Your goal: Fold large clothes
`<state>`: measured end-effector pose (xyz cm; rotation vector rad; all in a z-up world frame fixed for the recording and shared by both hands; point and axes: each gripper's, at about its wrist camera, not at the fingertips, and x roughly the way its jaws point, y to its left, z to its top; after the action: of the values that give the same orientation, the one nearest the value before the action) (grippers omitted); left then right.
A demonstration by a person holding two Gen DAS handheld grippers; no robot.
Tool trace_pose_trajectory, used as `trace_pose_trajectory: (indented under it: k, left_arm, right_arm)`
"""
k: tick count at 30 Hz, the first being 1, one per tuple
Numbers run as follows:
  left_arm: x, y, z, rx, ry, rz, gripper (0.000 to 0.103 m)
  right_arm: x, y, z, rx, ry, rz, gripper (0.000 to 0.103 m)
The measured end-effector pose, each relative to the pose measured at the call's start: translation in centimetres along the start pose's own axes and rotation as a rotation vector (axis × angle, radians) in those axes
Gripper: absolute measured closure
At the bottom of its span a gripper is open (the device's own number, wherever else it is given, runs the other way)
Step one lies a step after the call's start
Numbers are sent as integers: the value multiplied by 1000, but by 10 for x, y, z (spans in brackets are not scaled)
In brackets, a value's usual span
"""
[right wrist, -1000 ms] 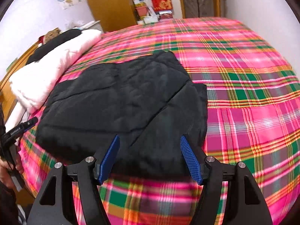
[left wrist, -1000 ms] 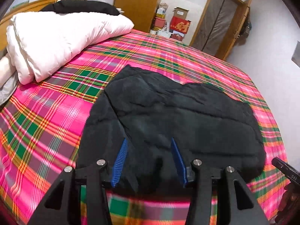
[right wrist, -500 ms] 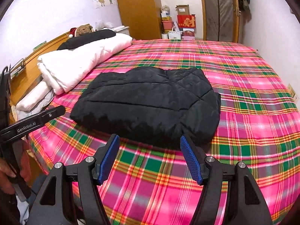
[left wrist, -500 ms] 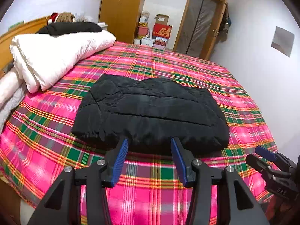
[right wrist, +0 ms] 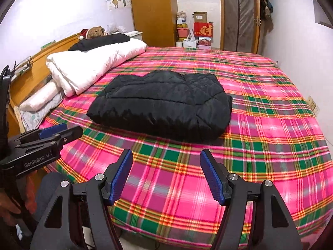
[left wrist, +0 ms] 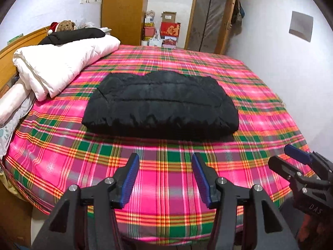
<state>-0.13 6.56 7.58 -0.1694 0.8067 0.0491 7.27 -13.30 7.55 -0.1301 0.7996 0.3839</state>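
Note:
A black quilted jacket [left wrist: 160, 106] lies folded into a thick rectangle in the middle of the pink plaid bed [left wrist: 62, 141]. In the right wrist view the jacket [right wrist: 164, 106] shows the same flat bundle. My left gripper [left wrist: 165, 156] hangs over the bed's near edge, well short of the jacket; its jaws are opening and hold nothing. My right gripper [right wrist: 166, 152] is open beside it, also empty and apart from the jacket. Each gripper appears at the edge of the other's view: the right one [left wrist: 297, 160], the left one [right wrist: 52, 131].
A rolled white duvet [left wrist: 62, 66] with a black garment on top lies along the wooden headboard [right wrist: 27, 77] at the left. Past the bed stand a wooden wardrobe [left wrist: 122, 10], stacked boxes [left wrist: 168, 29] and a door [left wrist: 210, 16]. A white wall bounds the right side.
Both grippers have drawn back and up from the jacket's near edge to beyond the bed's edge. The jacket has stayed folded on the bed.

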Motion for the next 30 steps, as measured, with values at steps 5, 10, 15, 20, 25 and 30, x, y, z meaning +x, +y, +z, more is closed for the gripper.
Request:
trace_pose_trajectory:
  k: [5,10,15,20,25,30]
  left_arm:
    - [1,2,-9,-19,21,-9,43]
    - [0,2,-12,-20,24,-5,42]
    - [-1,4,-13,-20,24,6,38]
    - [-1,3,-15,-20,30,6,38]
    - [0,3,-16,-20,33,7,38]
    - [0,1,-17,-12,36,12,38]
  right_arm:
    - [1,3,-8,-8,19,-6,36]
    - [0,6,-8,-19,20,-4,36]
    - [0,8,-9,-26,23,1,36]
    - [2,10,-11,-25,30,0,36]
    - [2,12,-12,-27,35,3,36]
    - [4,13,-12,-27,39,5,36]
